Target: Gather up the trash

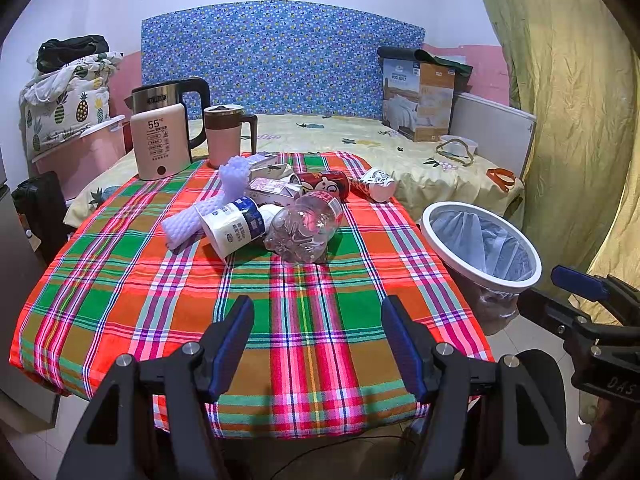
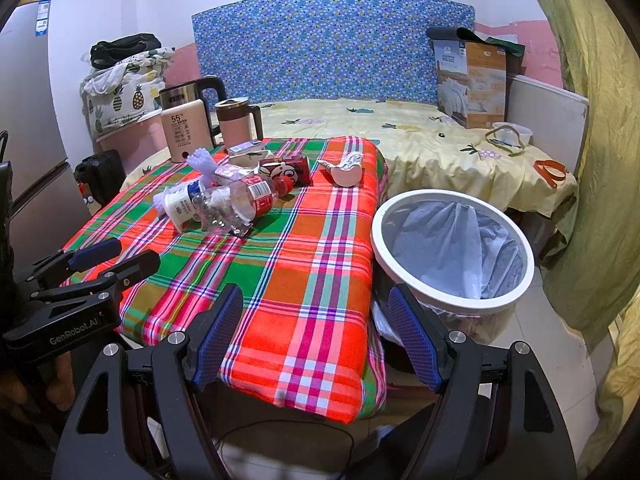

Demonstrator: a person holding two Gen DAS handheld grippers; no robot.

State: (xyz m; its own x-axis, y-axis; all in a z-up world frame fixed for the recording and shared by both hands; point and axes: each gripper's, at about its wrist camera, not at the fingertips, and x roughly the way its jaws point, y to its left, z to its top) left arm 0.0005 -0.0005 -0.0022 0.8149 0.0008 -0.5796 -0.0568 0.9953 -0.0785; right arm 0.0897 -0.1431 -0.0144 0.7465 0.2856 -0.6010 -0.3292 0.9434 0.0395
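One bottle [image 1: 306, 226], one can [image 1: 322, 183], one bin [image 1: 480, 246]

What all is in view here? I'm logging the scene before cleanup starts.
Plastic bottle: one, clear, lying mid-table.
Yogurt cup: one, white and blue, tipped beside bottle.
Foam net: one, pale purple, behind cup.
Red can: one, lying behind bottle.
Cartons: a few, white, in the pile.
Paper cup: one, white, crumpled, right of the pile.
Kettle: one, pink and steel, far left corner.
Mug: one, pink, beside kettle.
Bin: one, white-rimmed, bag-lined, right of table.
Tablecloth: one, plaid.
Left gripper: jaws open.
Right gripper: jaws open.
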